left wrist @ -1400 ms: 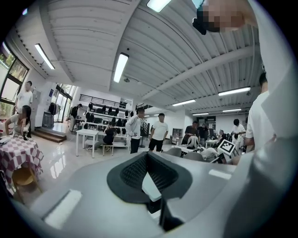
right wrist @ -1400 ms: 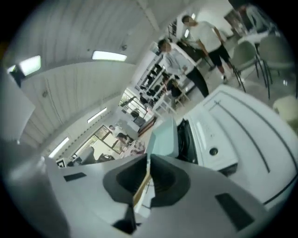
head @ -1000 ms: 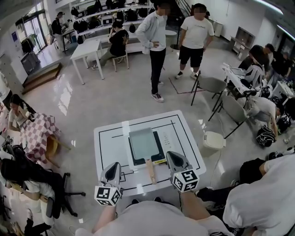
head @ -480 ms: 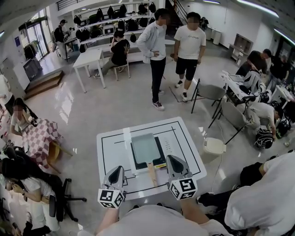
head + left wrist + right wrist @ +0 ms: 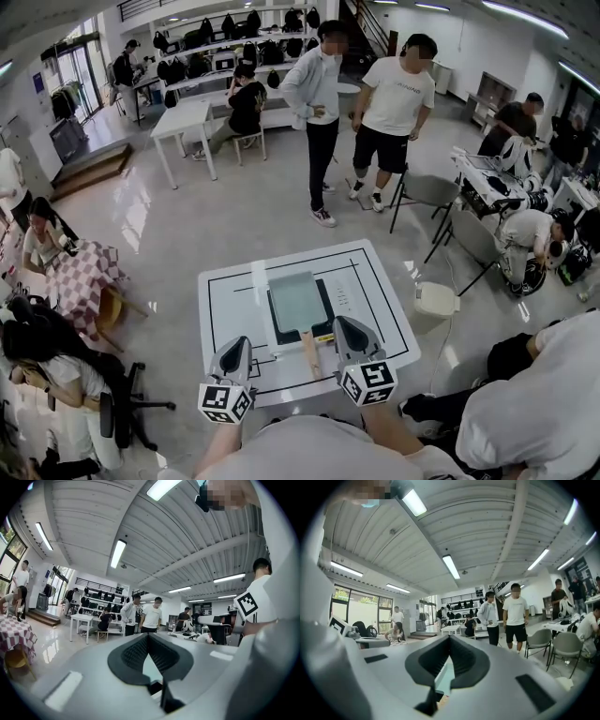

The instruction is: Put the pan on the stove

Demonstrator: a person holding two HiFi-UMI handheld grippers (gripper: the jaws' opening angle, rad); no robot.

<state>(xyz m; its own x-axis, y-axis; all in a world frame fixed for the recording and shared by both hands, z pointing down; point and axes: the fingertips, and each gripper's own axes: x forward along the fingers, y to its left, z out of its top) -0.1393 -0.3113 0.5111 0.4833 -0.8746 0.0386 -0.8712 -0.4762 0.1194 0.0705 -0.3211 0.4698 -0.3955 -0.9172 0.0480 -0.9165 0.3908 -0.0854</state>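
At the far left we are seeing a checked cloth (image 5: pixel 80 272) draped over a small table, well apart from our work. We are holding the left gripper (image 5: pixel 236 345) over the near edge of the white table (image 5: pixel 225 300). Its jaws are pressing together at the tips and pinching nothing. Just right of it, the pan (image 5: pixel 296 302) is sitting flat on the black stove (image 5: pixel 325 302) in the middle of the table. Its wooden handle (image 5: pixel 309 352) is pointing back toward us, lying between the two grippers and touching neither. We are holding the right gripper (image 5: pixel 342 325) near the handle, on its right, and its jaws are likewise meeting tip to tip with nothing between them. Beyond the table two people (image 5: pixel 323 94) are standing side by side, and further right grey chairs (image 5: pixel 431 192) are standing near a crowded desk.
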